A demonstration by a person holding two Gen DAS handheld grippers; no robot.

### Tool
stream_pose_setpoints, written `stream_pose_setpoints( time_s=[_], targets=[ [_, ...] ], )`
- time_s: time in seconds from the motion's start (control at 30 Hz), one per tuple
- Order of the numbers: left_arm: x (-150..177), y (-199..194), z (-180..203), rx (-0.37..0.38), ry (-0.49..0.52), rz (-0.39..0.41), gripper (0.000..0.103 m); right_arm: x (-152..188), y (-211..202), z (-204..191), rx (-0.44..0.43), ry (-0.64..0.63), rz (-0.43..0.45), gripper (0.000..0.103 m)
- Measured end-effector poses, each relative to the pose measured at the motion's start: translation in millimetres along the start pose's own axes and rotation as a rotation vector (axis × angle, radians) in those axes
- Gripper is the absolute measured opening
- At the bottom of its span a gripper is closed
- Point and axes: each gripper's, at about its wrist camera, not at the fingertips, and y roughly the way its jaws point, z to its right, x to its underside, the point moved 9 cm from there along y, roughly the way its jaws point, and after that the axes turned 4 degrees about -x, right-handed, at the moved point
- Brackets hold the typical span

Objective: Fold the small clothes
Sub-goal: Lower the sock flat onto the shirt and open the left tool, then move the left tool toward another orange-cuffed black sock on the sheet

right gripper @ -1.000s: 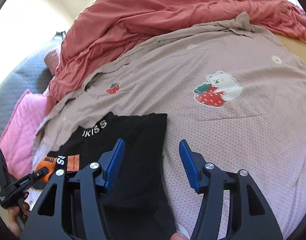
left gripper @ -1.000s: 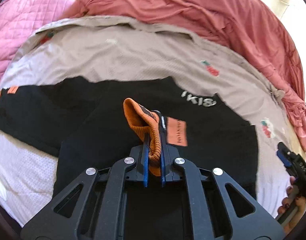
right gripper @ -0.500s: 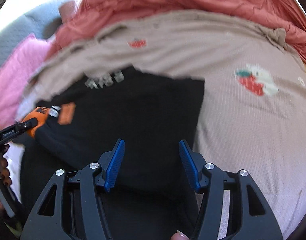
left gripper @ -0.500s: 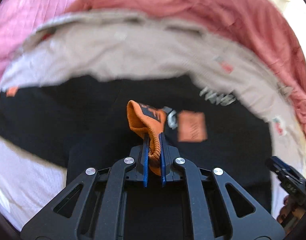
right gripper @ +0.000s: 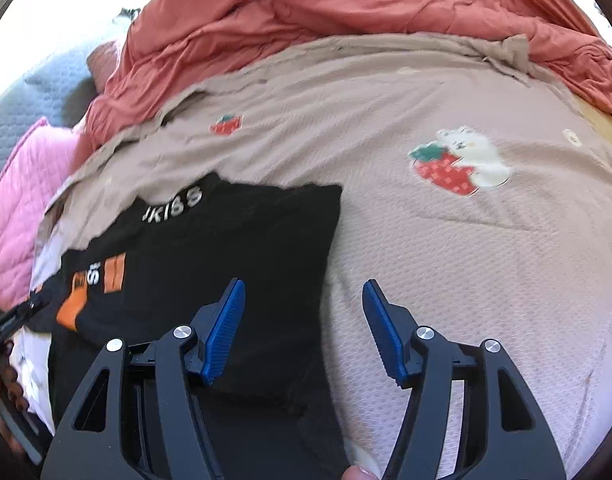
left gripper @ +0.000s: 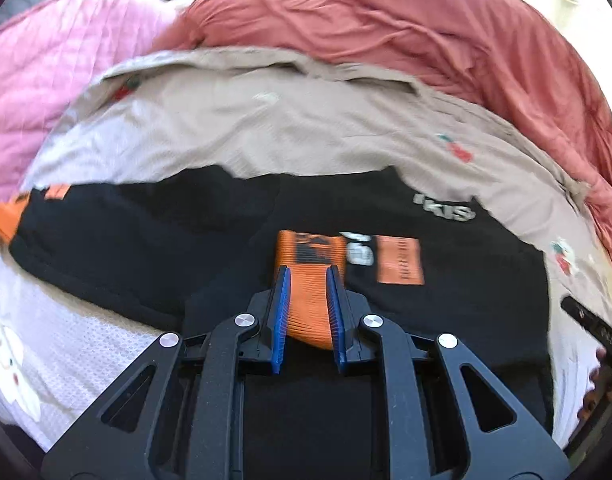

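White capital letters stood on the neckband of the black top (right gripper: 234,248): the right wrist view gave them as roughly "KISS" with a cut-off character in front, while the left wrist view showed only "KIS" on the black top (left gripper: 425,248). Beside the orange patch (right gripper: 114,273) on its chest a large white "S" could be made out, and the dark print on the patch itself was too blurred to read. The dark block printed on the orange cuff (left gripper: 311,264) was likewise unreadable, as was the small white marking on the gripper at the left edge of the right wrist view.
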Motion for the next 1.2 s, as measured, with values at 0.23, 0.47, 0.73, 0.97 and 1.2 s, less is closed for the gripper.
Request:
stream_pose_setpoints(
  time_s=[0.23, 0.47, 0.73, 0.97, 1.2],
  targets=[
    [36, 18, 44, 0.019, 0.097, -0.099, 0.019, -1, -4, -12, -0.015, -0.049, 0.015, 0.06],
    [48, 34, 38, 0.008, 0.09, -0.127, 0.021, 24, 20, -46, -0.04, -0.178, -0.1, 0.06],
    [50, 30, 31, 0.058, 0.03, -0.145, 0.022, 48, 41, -33, 0.132, -0.284, -0.214, 0.075],
    [51, 16, 18, 0.037, 0.007, -0.143, 0.039, 35, 23, -41, 0.058, -0.251, -0.127, 0.076],
    [47, 0, 9, 0.032, -0.001, -0.127, 0.06, 23, 7, -56, 0.039, -0.279, -0.051, 0.079]
  ],
)
